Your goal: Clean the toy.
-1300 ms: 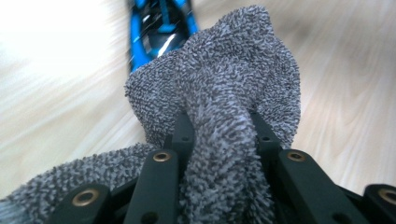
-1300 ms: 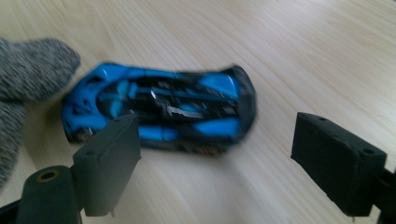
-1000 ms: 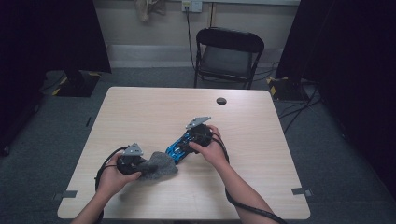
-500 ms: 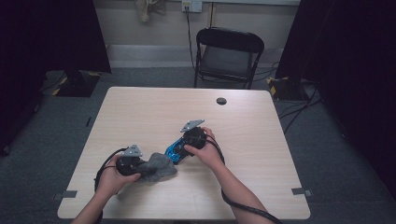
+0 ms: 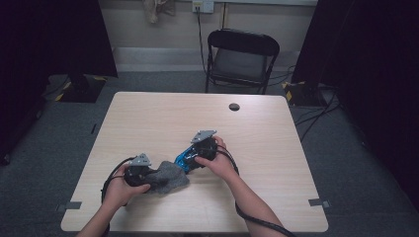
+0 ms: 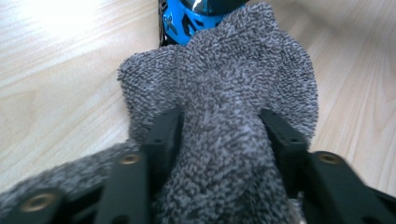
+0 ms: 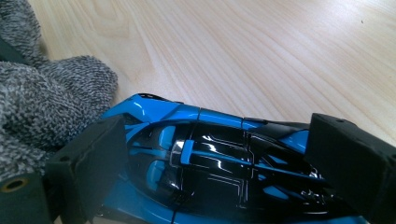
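Observation:
A grey terry cloth (image 5: 170, 177) lies bunched on the table's near left part. My left gripper (image 5: 154, 177) lies level with a ridge of the cloth (image 6: 224, 88) between its jaws, touching both. Those jaws have just been opening, with the cloth still filling the gap. A blue and black toy car (image 5: 184, 159) sits at the cloth's far right edge. My right gripper (image 5: 191, 161) holds the car (image 7: 210, 154) by its sides; its jaws have just been opening slightly, and both still rest against the body. The car's nose (image 6: 187, 21) touches the cloth (image 7: 37, 107).
The light wooden table (image 5: 197, 118) has a small black round spot (image 5: 234, 106) near its far edge. A black folding chair (image 5: 239, 59) stands behind the table. Cables trail from both grippers over the near edge.
My right gripper with the car has shifted a little to the left and nearer, closer to the cloth. The left hand has stayed put.

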`<state>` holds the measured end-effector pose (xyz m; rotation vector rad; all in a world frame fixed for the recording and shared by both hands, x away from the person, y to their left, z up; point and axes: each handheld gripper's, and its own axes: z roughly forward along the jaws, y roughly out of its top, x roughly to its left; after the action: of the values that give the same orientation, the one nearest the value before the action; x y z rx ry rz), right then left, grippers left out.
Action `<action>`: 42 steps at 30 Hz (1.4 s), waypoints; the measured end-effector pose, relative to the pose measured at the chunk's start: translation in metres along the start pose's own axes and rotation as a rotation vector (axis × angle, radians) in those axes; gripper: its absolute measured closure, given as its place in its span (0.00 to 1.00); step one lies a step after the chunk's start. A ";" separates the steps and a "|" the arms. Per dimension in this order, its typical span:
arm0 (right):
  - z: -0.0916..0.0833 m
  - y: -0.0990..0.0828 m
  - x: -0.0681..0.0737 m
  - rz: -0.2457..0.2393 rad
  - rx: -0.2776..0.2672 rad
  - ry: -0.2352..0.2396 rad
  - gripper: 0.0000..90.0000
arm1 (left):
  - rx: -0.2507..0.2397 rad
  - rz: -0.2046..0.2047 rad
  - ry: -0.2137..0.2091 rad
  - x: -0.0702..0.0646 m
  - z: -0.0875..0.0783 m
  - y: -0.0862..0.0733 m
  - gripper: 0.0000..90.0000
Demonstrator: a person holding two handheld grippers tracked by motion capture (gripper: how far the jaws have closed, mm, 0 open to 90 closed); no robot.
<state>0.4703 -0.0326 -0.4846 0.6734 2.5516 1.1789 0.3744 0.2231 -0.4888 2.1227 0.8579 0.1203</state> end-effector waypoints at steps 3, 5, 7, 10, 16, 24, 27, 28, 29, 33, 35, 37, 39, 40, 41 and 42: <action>0.000 0.000 0.000 0.002 0.000 -0.003 0.06 | 0.002 0.039 0.009 -0.002 -0.002 0.004 0.40; 0.000 0.000 0.001 0.003 -0.001 -0.006 0.06 | -0.015 0.032 0.006 -0.003 -0.003 0.008 0.34; 0.001 0.000 0.001 0.004 0.001 -0.007 0.06 | -0.017 0.033 0.008 -0.004 -0.001 0.011 0.29; 0.001 0.001 0.001 0.007 0.008 -0.009 0.06 | 0.035 0.066 0.026 -0.007 0.012 0.012 0.29; 0.001 0.003 0.001 0.009 0.022 -0.009 0.06 | 0.053 0.101 0.066 -0.011 0.024 0.022 0.61; 0.002 0.005 0.003 -0.002 0.035 -0.016 0.06 | 0.069 0.036 0.125 -0.007 0.028 0.031 0.76; 0.002 0.004 0.003 -0.002 0.029 -0.016 0.06 | 0.072 0.030 0.162 -0.002 0.027 0.034 0.78; 0.002 0.004 0.004 -0.002 0.029 -0.016 0.06 | 0.070 0.020 0.172 0.001 0.027 0.034 0.78; 0.002 0.004 0.004 0.000 0.030 -0.016 0.06 | 0.064 0.011 0.181 0.003 0.026 0.034 0.79; 0.002 0.005 0.004 -0.004 0.036 -0.016 0.06 | 0.056 -0.017 0.188 0.009 0.027 0.035 0.80; 0.002 0.004 0.004 -0.002 0.030 -0.016 0.06 | 0.055 -0.020 0.200 0.011 0.027 0.036 0.80; 0.002 0.004 0.004 -0.002 0.029 -0.016 0.06 | 0.057 -0.022 0.207 0.012 0.028 0.037 0.80; 0.002 0.004 0.004 -0.002 0.032 -0.018 0.06 | 0.052 -0.032 0.218 0.015 0.028 0.038 0.80; 0.002 0.004 0.004 -0.003 0.033 -0.018 0.06 | 0.048 -0.040 0.223 0.016 0.028 0.038 0.80; 0.002 0.005 0.004 -0.003 0.035 -0.018 0.06 | 0.042 -0.048 0.226 0.017 0.028 0.037 0.80; 0.002 0.004 0.004 -0.003 0.033 -0.017 0.06 | 0.037 -0.051 0.231 0.018 0.028 0.037 0.80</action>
<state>0.4686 -0.0269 -0.4824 0.6841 2.5620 1.1271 0.4187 0.1998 -0.4838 2.1473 1.0553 0.3310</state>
